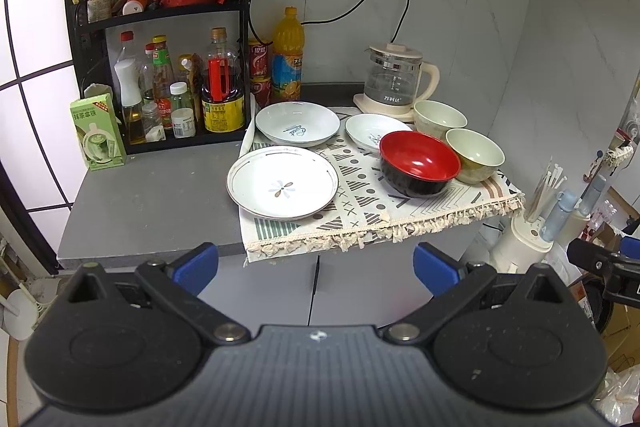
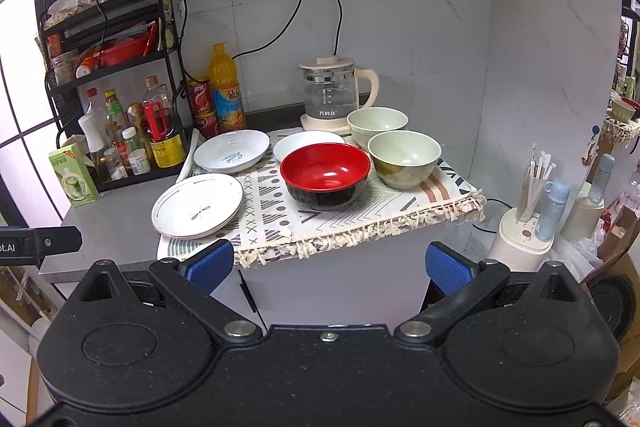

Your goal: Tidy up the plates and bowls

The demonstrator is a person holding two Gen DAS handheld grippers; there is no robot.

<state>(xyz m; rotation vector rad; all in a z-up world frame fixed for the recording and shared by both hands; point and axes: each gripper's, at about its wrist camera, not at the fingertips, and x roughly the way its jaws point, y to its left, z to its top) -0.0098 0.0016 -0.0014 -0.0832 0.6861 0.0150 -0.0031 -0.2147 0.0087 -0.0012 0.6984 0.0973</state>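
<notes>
In the left wrist view I am holding my left gripper (image 1: 316,267) spread and empty low in frame, judging the flower plate (image 1: 282,183) at centre the nearest pick, while in the right wrist view my right gripper (image 2: 328,265) is gaping below the red bowl (image 2: 325,173), which is hiding part of a small plate (image 2: 308,143).

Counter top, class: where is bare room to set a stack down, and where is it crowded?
Free: the grey counter between the green carton, the flower plate and the front edge. Crowded: the patterned cloth, where plates, the red bowl and green bowls sit close together.
</notes>
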